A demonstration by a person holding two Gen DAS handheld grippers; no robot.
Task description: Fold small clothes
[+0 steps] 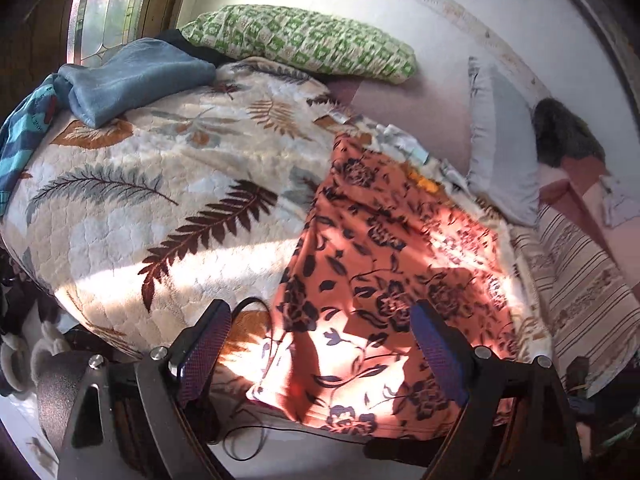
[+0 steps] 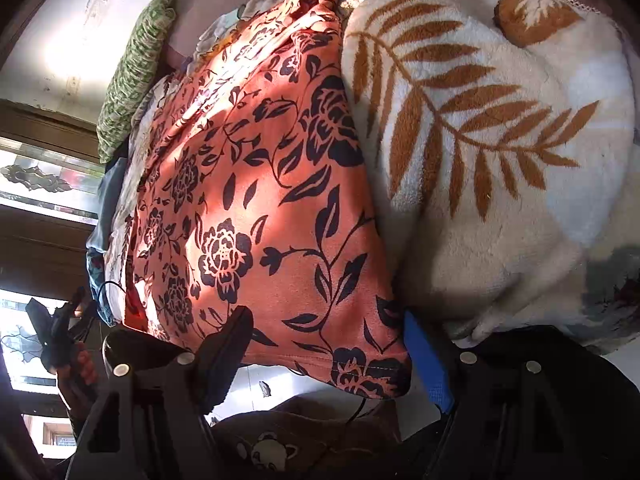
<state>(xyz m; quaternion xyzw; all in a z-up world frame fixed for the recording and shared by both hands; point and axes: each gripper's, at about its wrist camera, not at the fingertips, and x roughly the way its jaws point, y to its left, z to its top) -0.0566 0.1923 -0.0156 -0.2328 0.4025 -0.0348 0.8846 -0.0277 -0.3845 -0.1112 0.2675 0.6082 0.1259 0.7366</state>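
the orange floral garment (image 1: 372, 264) lies spread flat on the leaf-print blanket (image 1: 132, 184), its near hem hanging over the bed's near edge, probably so both corners are easy to grab. the left gripper (image 1: 320, 364) hangs over the near left part with its 2 fingers wide apart, nothing between them. the right gripper (image 2: 326, 360) straddles the near right corner, jaws apart; looks like it isn't pinching yet, hard to say. a folded blue cloth (image 1: 136, 80) sits far left, out of the way.

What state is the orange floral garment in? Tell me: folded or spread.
Spread. The orange floral garment lies as one long flat layer on the leaf-print blanket, its hem hanging over the bed edge.
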